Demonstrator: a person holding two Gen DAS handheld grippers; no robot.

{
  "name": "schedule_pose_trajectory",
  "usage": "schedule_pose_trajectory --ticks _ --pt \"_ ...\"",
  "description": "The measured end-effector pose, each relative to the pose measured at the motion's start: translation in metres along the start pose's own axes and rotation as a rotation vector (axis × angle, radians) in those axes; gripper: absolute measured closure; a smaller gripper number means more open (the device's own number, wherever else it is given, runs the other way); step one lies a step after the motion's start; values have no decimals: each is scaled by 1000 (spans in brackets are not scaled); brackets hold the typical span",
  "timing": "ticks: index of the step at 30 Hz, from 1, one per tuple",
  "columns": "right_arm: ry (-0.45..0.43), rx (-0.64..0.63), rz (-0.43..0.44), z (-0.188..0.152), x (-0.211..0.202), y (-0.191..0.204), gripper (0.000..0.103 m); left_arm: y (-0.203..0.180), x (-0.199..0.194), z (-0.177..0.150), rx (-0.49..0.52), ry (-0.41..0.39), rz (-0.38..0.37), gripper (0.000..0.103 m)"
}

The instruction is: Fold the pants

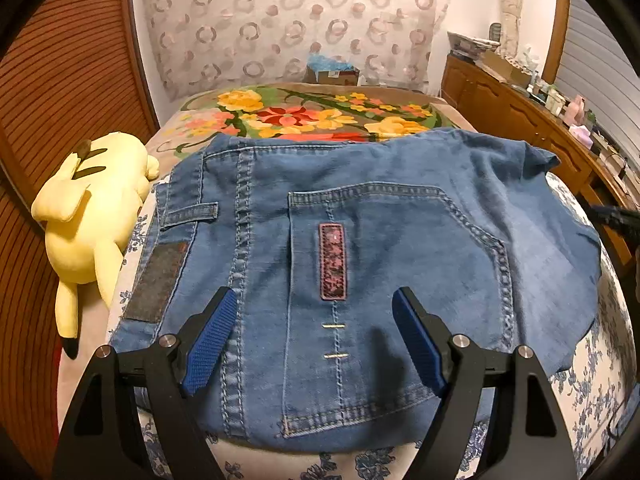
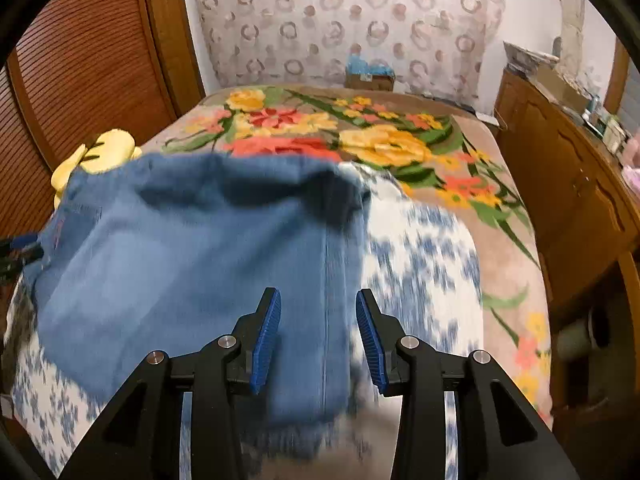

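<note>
In the left wrist view, the left claw [image 1: 312, 300] hung above the jeans [image 1: 360, 240] with its jaws spread wide and nothing between its blue pads [image 1: 210, 344]. The jeans lay folded on the bed [image 1: 588, 380], on a white sheet with blue flowers, their back pocket [image 1: 400, 280] facing up with a dark pink patterned strip [image 1: 333, 262] sewn on its middle. A dark rectangular label [image 1: 158, 280] sat at the waistband on the left side. A yellow plush toy [image 1: 92, 216] lay just beside the jeans at the left edge of the bed. Beyond the denim lay a flowered blanket [image 1: 304, 114], and a wooden dresser [image 1: 520, 116] stood along the right wall, its top crowded with small items too small to make out.

In the right wrist view, much of the picture was blurred. The right claw [image 2: 318, 308] was partly open, its pads [image 2: 268, 336] apart and pressing on nothing, with the edge of the jeans [image 2: 192, 256] lying on the bed below the gap between them. The denim spread away to the left over the blue-flowered sheet [image 2: 420, 264], one corner bunched up at its far side. The plush toy [image 2: 108, 152] peeked out behind the jeans at the far left, and the flowered blanket [image 2: 380, 140] covered the far half of the bed.
</note>
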State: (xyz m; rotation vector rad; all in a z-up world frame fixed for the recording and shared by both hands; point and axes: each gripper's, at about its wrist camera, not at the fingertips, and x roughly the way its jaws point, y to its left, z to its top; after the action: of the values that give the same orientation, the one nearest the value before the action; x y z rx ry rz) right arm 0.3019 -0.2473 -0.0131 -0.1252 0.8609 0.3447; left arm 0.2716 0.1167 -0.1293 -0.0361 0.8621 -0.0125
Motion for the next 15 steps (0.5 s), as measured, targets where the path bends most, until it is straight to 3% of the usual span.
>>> schedule_pose_trajectory --ticks 5,10,11,12,15 --pt "47 54 -1 -24 0 -7 62 5 -6 -7 -16 -4 3 22" --pt "53 94 59 -26 -3 -3 64 9 -14 -14 -20 -10 12 22" --pt "51 92 70 -26 -6 -2 82 10 -16 -16 -23 -12 14 22" --pt "46 80 72 -26 -11 -1 90 11 -17 -17 -26 -13 16 22" --pt "19 60 79 -27 -30 4 94 18 -22 -20 -37 -21 26 22"
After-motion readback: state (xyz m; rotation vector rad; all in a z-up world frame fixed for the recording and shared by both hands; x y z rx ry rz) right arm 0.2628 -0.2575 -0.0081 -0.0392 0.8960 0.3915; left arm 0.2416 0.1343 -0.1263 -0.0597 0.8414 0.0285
